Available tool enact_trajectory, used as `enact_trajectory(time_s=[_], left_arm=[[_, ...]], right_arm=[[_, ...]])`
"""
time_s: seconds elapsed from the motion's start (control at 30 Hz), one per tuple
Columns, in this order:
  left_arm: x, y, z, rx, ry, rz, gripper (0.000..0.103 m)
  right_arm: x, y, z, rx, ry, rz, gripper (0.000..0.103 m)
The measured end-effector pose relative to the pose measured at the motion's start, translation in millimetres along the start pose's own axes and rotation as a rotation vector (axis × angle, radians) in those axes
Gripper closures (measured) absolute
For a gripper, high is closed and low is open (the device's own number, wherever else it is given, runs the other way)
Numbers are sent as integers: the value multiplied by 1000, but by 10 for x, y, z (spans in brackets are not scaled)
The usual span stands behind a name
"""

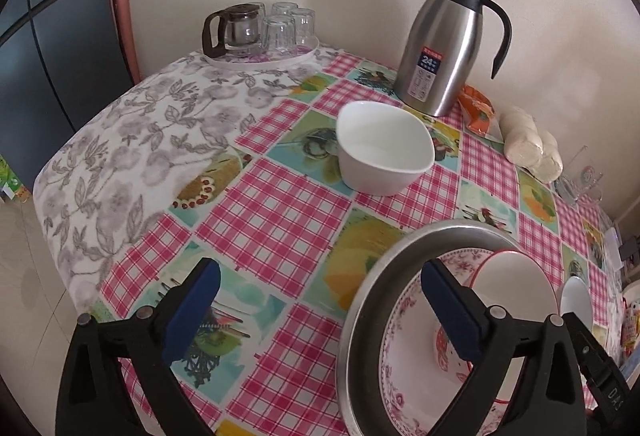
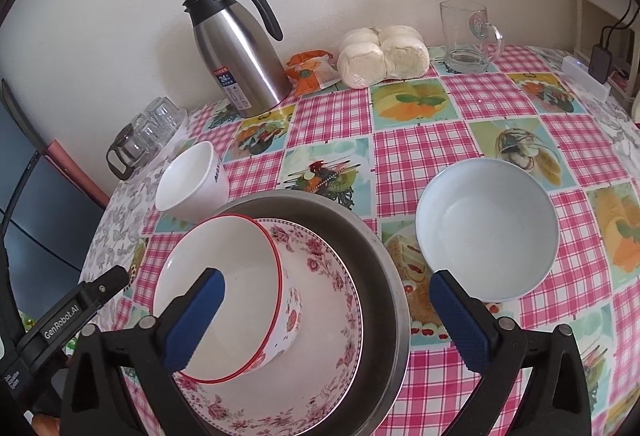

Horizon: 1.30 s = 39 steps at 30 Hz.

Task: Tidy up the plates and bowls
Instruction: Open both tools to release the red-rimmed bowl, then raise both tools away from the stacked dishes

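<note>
Left gripper jaws wide apart, nothing btwn them; hangs over the table edge, w/ its right pad over the rim of the metal pan. Right gripper also spread wide, empty, its left pad in front of the red-rimmed bowl.

Stack: metal pan on the checked tablecloth, floral plate inside it, red-rimmed bowl sitting on the plate, tilted w/ its mouth toward the right-wrist cam. Not gripped by either tool.

Loose pieces: white bowl w/ lettering just beside the pan's far-left rim, upright. Pale blue bowl to the right of the pan, apart from it, upright.

Back of table by the wall: steel thermos jug, orange snack packet, wrapped buns, glass mug. Far-left corner: tray w/ glass teapot & upturned glasses.
</note>
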<state>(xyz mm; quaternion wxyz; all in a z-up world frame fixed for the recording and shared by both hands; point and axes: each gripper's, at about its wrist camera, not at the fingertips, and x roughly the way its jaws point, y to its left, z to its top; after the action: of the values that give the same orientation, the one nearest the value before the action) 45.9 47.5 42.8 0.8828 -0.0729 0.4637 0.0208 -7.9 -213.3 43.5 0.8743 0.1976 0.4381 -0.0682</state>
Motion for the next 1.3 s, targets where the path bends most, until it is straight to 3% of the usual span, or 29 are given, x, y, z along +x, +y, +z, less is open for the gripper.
enact_trajectory(time_s=[0.43, 0.83, 1.0, 1.3], left_arm=[[-94, 139, 99, -46, -67, 8, 2], [-184, 420, 218, -165, -174, -31, 2], [-83, 520, 284, -187, -157, -10, 2], [55, 694, 374, -244, -141, -38, 2]], right_arm=[[-96, 117, 11, -43, -45, 7, 0], [-227, 537, -32, -160, -99, 43, 0], [-202, 715, -63, -189, -78, 66, 0], [-123, 933, -1, -192, -35, 87, 0]])
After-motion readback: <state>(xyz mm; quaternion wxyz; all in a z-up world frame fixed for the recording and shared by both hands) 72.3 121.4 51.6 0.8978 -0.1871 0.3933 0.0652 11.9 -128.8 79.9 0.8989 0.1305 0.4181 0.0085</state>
